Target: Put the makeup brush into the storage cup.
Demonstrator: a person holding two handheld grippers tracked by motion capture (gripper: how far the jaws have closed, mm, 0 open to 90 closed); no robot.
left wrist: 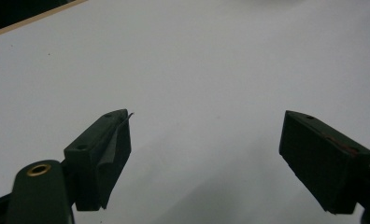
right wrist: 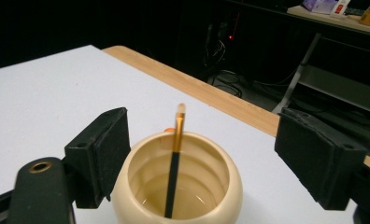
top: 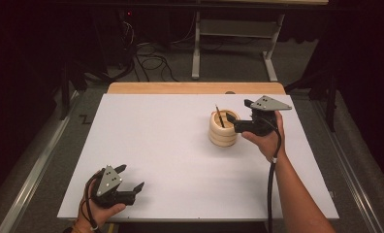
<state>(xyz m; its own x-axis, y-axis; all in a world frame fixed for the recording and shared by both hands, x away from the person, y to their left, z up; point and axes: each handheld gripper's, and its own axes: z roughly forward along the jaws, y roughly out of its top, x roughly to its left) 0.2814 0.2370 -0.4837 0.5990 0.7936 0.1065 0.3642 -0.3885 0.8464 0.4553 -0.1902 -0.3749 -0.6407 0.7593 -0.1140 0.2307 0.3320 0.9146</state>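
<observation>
Standing in the cream pot (top: 223, 128) near the table's (top: 146, 145) far right edge, the brush (top: 219, 116) is left free. The right claw (top: 238, 125), spread wide beside it, could tip the pot if swung carelessly. The left claw (top: 130, 179) is also spread, empty.

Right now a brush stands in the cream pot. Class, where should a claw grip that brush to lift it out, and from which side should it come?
Grip the brush from above, on the part that leans clear above the pot rim. The lower handle sits inside the pot, so a side approach would likely hit the wall. The right claw is open around it already.
</observation>
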